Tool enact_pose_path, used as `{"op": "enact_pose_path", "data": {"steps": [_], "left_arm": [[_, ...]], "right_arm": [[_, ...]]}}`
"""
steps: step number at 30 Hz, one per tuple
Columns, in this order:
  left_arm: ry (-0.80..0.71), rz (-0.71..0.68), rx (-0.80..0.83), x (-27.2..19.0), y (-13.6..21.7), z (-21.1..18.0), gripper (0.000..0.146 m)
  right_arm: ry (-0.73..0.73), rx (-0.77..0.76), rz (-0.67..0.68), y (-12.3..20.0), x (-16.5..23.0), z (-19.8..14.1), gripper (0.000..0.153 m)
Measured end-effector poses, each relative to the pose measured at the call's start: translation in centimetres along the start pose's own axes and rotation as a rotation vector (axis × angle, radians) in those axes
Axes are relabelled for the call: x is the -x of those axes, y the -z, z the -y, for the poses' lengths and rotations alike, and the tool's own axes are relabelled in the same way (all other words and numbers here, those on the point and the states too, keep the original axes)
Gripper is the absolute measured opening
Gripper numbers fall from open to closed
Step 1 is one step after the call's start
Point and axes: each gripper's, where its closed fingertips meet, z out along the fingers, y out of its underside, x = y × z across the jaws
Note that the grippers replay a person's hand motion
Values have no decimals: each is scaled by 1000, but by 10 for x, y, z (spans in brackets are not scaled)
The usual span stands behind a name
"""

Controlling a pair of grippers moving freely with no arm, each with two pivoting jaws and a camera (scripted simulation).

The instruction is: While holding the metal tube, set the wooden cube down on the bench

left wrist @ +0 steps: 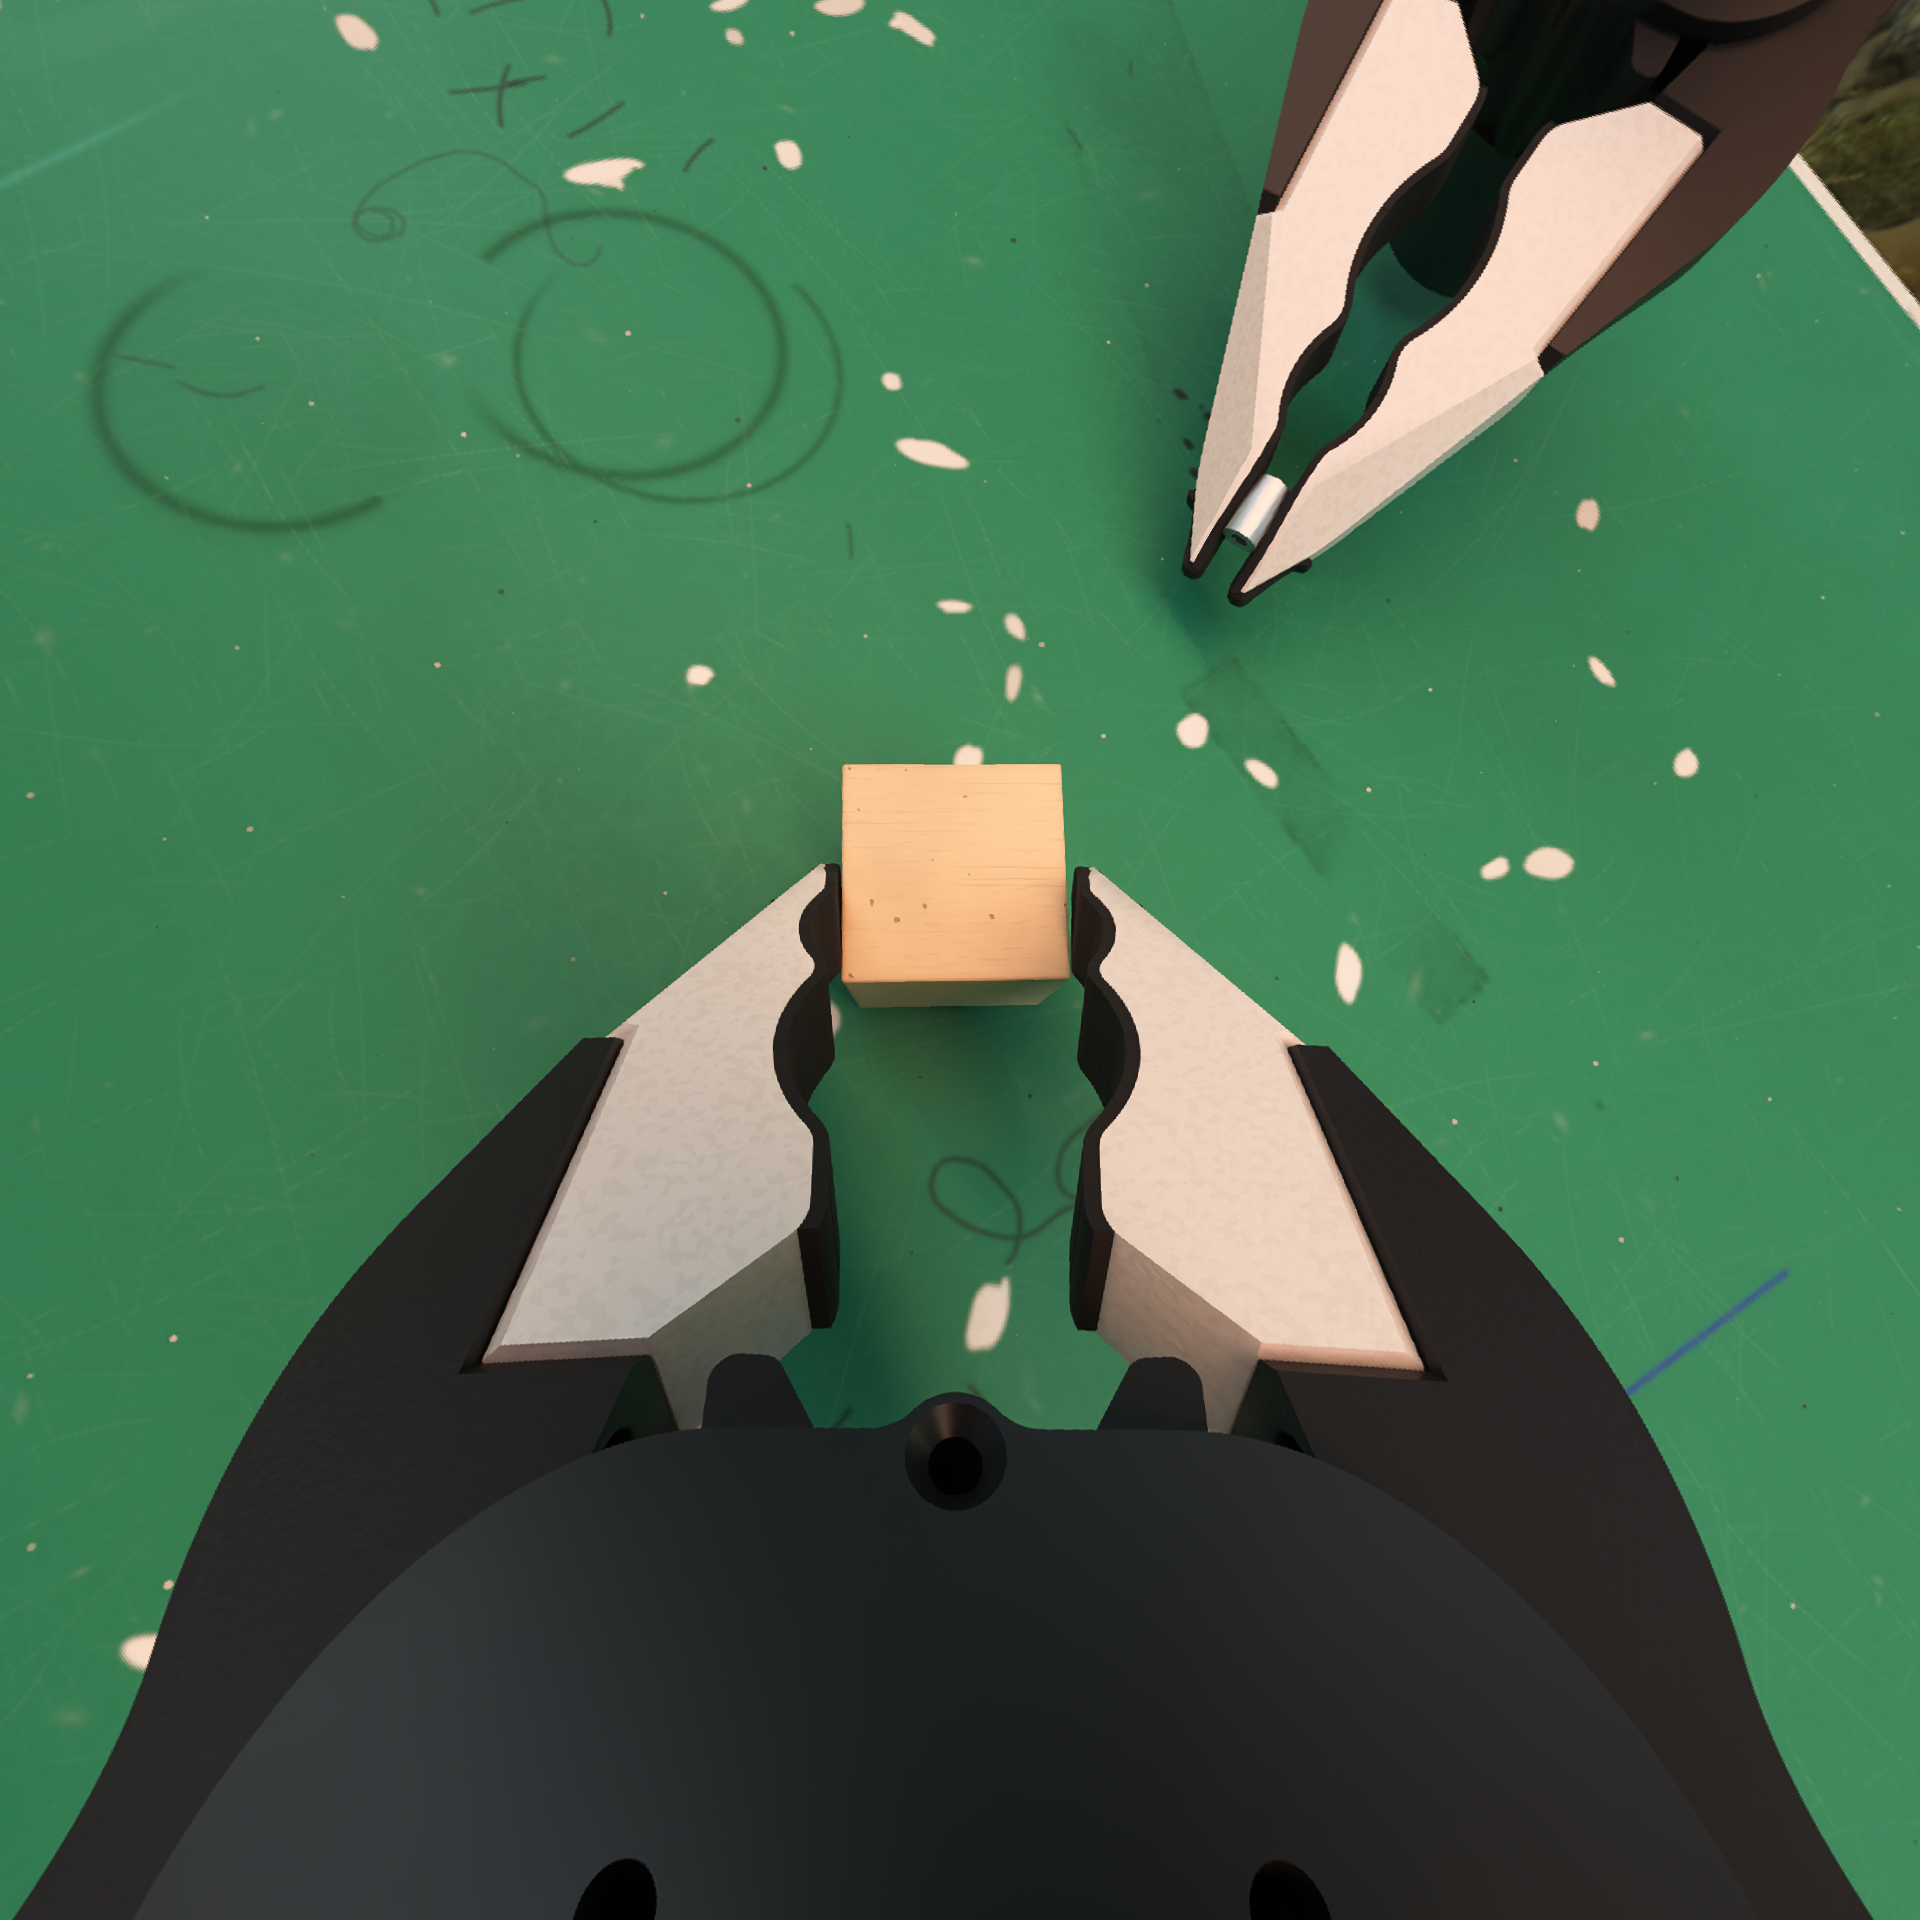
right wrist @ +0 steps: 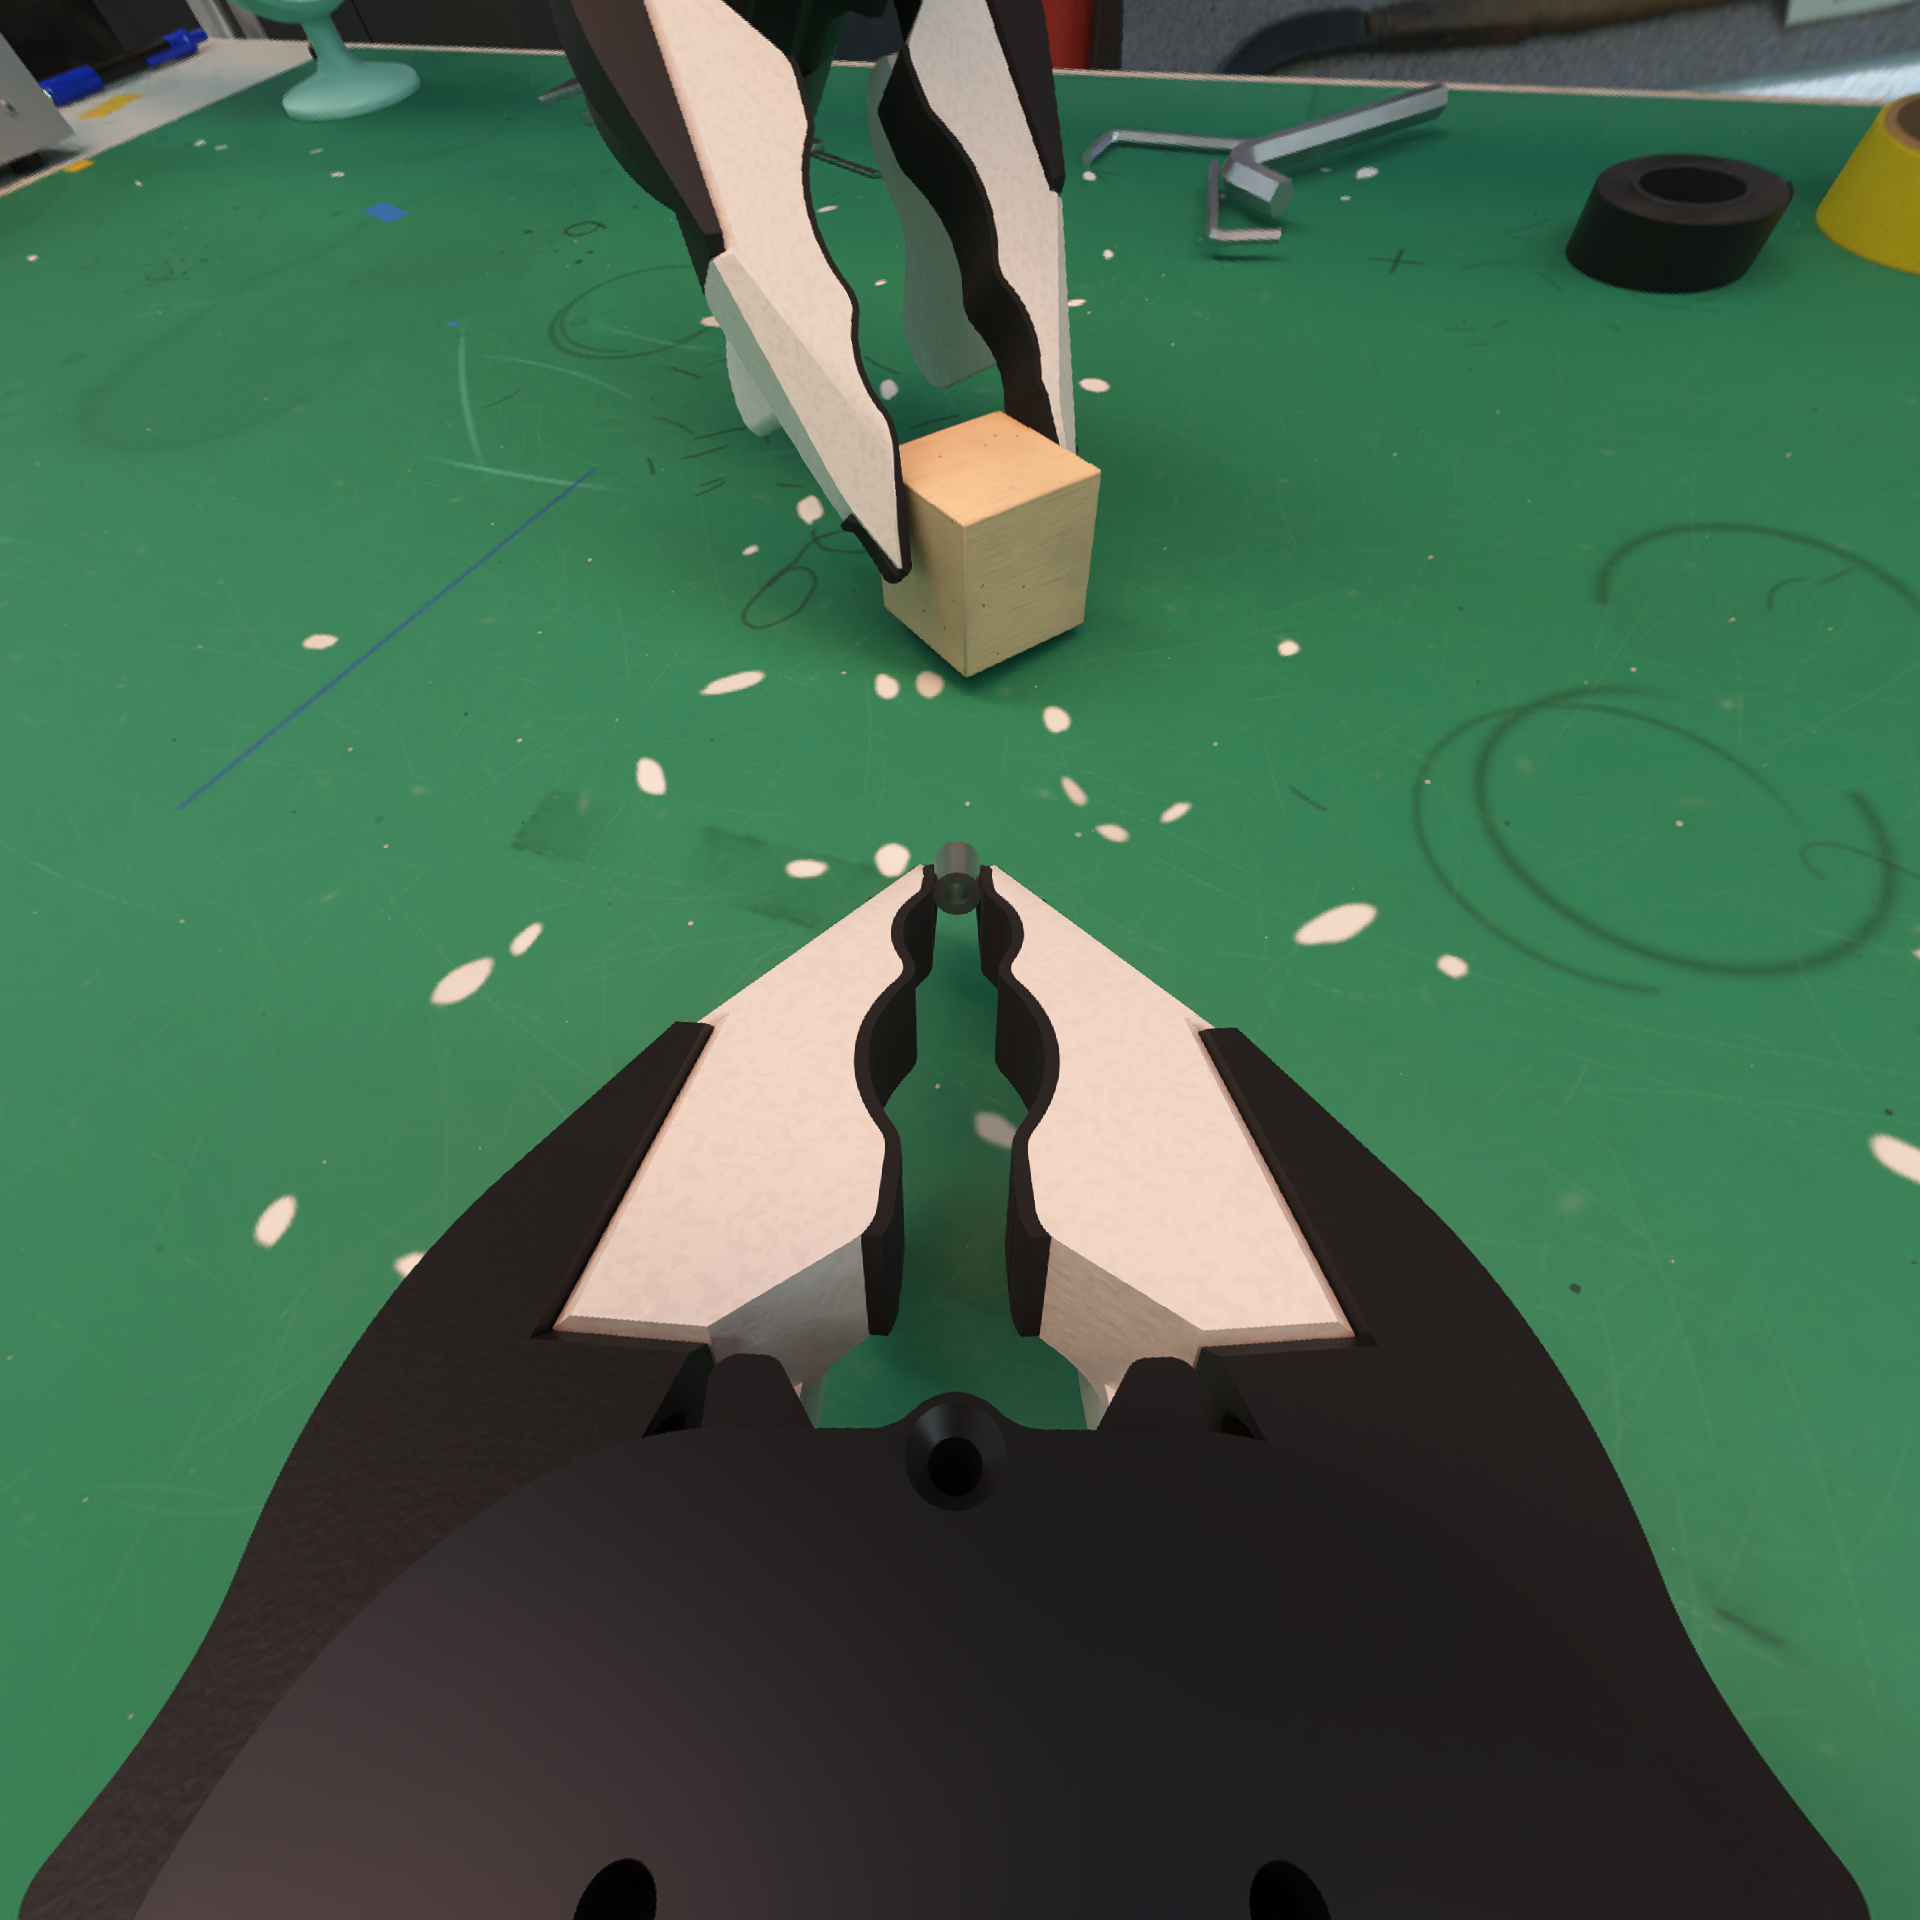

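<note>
The left gripper (left wrist: 954, 914) stands wide apart around the wooden cube (left wrist: 951, 883), a finger along each side face; whether the pads press the wood or have just let go cannot be told. From the right wrist view the cube (right wrist: 997, 540) appears to sit on the green bench (right wrist: 312, 935), well in from the far edge.

The right gripper (right wrist: 956, 891) is nearly closed, pinching the small metal tube (right wrist: 956, 878) at its fingertips, just above the mat and nearer than the cube.

Near the far right corner lie hex keys (right wrist: 1262, 156), a black roll (right wrist: 1678, 223) and a yellow roll (right wrist: 1875, 187). Pen circles and scribbles mark the mat; none reads as words, and no brand or label shows.
</note>
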Motion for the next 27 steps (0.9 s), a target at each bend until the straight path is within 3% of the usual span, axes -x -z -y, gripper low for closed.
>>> {"op": "enact_pose_path", "data": {"steps": [10, 27], "left_arm": [[18, -10, 2, 2, -1, -2, 44], [19, -35, 19, 2, -1, -2, 44]], "right_arm": [[53, 4, -32, -2, -3, 0, 7], [5, 2, -6, -5, -5, 0, 7]]}}
